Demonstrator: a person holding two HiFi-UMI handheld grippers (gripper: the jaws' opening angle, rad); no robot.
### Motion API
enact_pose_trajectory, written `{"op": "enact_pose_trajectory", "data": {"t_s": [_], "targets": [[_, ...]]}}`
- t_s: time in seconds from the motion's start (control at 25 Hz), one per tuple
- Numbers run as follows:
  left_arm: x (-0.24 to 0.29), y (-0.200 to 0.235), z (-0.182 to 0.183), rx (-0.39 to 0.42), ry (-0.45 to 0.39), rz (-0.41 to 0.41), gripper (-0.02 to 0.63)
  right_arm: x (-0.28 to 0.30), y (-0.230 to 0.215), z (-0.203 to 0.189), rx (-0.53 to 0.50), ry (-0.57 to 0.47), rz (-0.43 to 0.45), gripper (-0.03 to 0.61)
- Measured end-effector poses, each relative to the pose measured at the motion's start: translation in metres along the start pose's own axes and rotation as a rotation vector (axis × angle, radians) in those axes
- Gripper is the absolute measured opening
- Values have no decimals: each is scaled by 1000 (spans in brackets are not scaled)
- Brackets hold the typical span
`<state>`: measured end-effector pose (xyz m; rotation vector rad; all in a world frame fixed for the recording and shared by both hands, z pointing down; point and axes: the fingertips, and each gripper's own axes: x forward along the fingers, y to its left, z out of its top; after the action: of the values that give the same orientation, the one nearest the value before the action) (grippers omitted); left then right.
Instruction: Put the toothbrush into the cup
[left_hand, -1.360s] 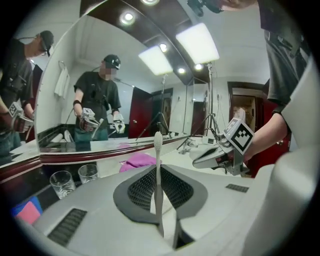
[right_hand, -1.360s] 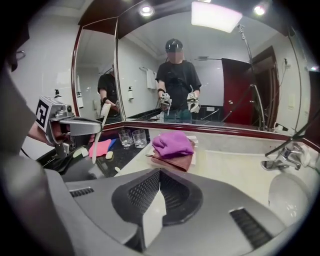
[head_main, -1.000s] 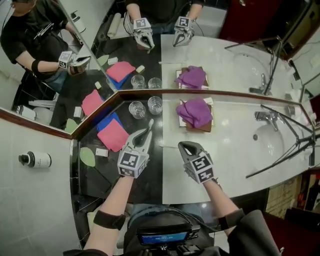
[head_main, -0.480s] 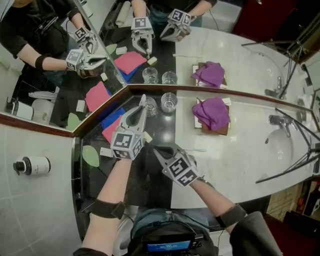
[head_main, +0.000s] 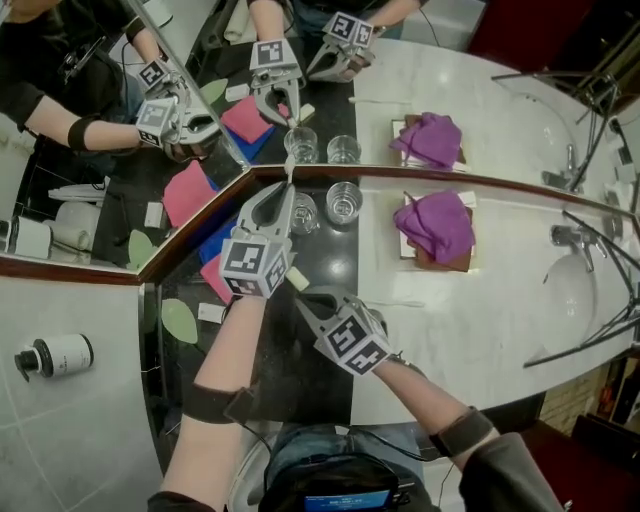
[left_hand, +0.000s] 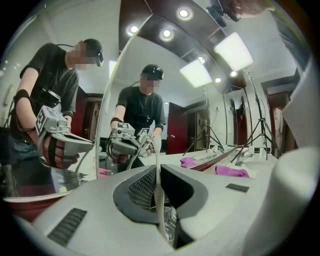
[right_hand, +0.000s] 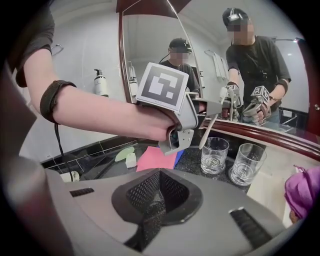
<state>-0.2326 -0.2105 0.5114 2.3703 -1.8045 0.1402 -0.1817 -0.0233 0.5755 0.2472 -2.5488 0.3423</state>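
White toothbrush (left_hand: 157, 175); purple cloth (head_main: 437, 225); pink cloth (right_hand: 157, 159); black counter (head_main: 292, 388).

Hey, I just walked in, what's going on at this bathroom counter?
A person stands at a mirrored counter with a handheld gripper in each hand. The left gripper is shut on a white toothbrush, holding it close to the left glass cup; the brush is not in it yet. The right glass cup beside it is empty too. The right gripper is shut with nothing in it, behind the left one. A purple cloth lies off to the right.
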Motion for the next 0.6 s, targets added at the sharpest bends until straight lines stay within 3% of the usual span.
{"op": "enact_pose_trajectory", "data": {"t_s": [0.6], "targets": [[7,10,14,-38,-63,0,18,12,1,-4,21,13,4,15]]}}
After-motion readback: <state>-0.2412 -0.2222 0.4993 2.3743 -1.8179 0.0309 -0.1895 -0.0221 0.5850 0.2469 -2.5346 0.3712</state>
